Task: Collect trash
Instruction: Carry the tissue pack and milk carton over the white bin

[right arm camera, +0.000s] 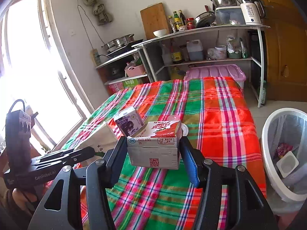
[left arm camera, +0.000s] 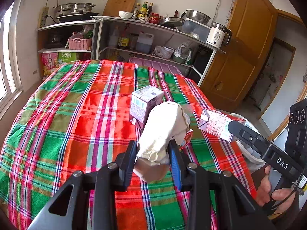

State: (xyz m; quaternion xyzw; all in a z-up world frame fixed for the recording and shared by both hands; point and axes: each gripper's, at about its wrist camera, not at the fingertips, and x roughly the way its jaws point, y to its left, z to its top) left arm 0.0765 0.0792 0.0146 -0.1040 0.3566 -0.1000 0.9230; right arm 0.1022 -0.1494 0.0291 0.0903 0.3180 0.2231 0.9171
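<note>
crumpled paper bag (left arm camera: pixel 163 132), boxy red carton (right arm camera: pixel 156 143), both clamped

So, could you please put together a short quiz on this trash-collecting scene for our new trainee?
1. True or false: the left gripper holds a crumpled paper bag.
2. What does the right gripper hold? A) a glass bottle B) a red-and-white drink carton C) nothing
3. Fill in: the purple carton stands on the plaid ____.

Key
1. True; the jaws are closed on it.
2. B
3. Tablecloth. The white bin, beside the table in the right wrist view, already holds some trash.
</note>
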